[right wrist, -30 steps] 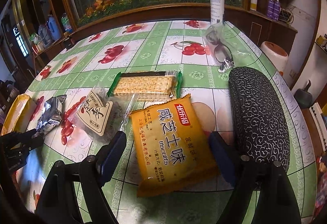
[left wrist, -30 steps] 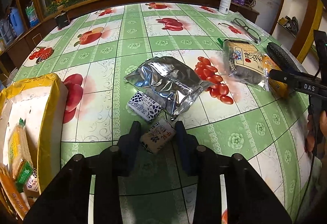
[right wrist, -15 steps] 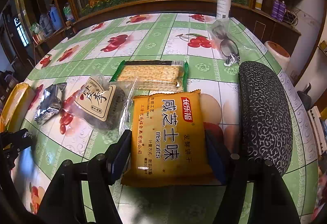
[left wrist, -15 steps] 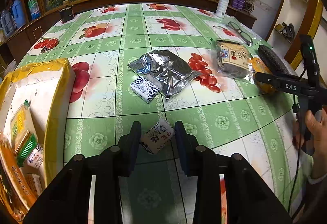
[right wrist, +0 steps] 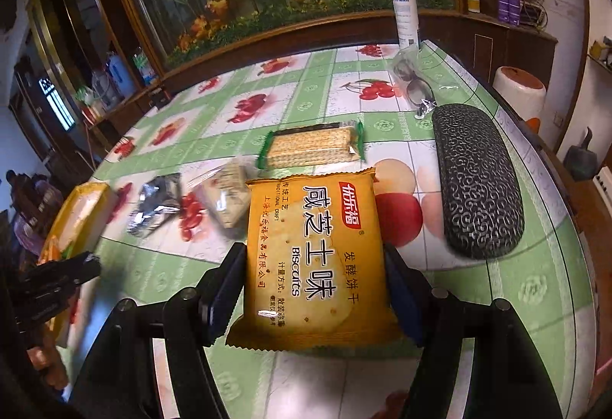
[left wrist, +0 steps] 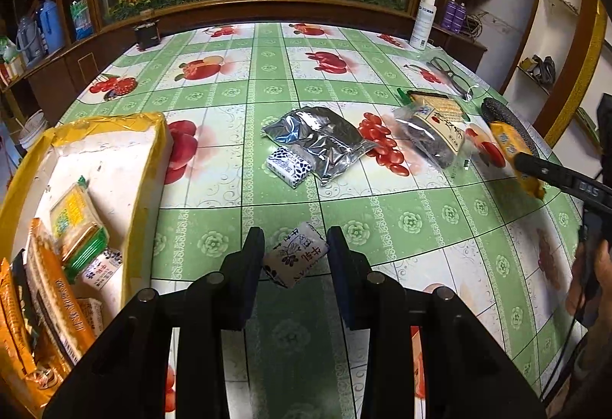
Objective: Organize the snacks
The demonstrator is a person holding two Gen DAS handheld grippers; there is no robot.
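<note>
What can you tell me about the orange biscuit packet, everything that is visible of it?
The orange biscuit packet is a flat, glossy plastic pouch with zigzag sealed ends. Its front shows a red logo, large white Chinese characters, the word "Biscuits" and a round cracker picture. It sits between the fingers of the right tongs, gripped at both long sides, printed face up, above the green tablecloth. Its far edge lies near the cracker pack.

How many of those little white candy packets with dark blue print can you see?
3. One is pinched in the left claw, one lies on the table beside the silver bag, and one sits in the yellow box. More may be buried there.
</note>
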